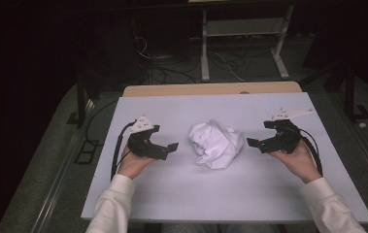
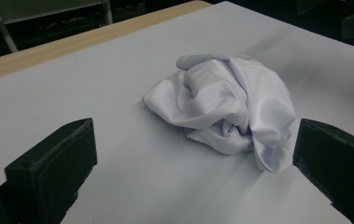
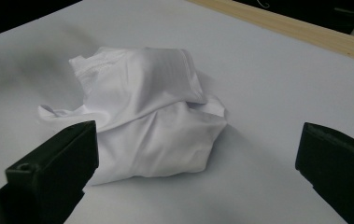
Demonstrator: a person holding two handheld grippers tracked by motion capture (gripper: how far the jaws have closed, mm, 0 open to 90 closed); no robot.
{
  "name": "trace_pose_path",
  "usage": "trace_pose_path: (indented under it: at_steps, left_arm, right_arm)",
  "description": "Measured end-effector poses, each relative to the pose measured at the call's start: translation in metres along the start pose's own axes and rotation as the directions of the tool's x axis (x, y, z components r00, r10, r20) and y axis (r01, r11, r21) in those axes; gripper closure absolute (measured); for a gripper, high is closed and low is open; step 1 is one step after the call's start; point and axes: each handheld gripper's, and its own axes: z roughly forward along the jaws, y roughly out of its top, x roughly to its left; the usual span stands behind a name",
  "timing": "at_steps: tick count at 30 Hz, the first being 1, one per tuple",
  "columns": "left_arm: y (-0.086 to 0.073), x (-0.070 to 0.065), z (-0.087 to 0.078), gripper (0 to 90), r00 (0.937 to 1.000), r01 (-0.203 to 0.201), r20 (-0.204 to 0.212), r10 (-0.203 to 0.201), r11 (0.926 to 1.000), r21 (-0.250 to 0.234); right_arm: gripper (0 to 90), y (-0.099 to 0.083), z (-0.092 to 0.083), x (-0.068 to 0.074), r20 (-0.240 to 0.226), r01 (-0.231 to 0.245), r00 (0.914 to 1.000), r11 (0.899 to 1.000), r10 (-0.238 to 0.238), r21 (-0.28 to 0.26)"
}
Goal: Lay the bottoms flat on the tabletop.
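Left gripper (image 1: 168, 148) and right gripper (image 1: 255, 141) are hovering low over the white board (image 1: 172, 194), jaws gaping wide, gripping nothing. Crumpled white cloth (image 1: 217, 144) is sitting mid-board between them, near both (not touching either). Wooden table edge (image 1: 210, 89) is showing past the board's far side.

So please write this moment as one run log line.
left gripper: open, beside cloth | right gripper: open, beside cloth | cloth: crumpled, mid-table, untouched
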Motion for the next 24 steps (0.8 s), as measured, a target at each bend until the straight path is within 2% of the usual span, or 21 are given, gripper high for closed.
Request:
trace_pose_path:
  at_steps: [11,24]
  left_arm:
    - [-0.007,-0.002,0.026,0.0,0.9996,0.021,0.020,-0.021,0.9997,0.015]
    - [-0.009,-0.002,0.055,0.0,0.9981,0.036,0.048,-0.038,0.9988,0.033]
  right_arm:
    - [0.0,-0.004,0.027,0.008,-0.040,-0.002,0.9992,1.000,0.004,0.028]
    - [0.0,-0.003,0.043,0.018,-0.073,0.017,0.9973,0.999,-0.014,0.043]
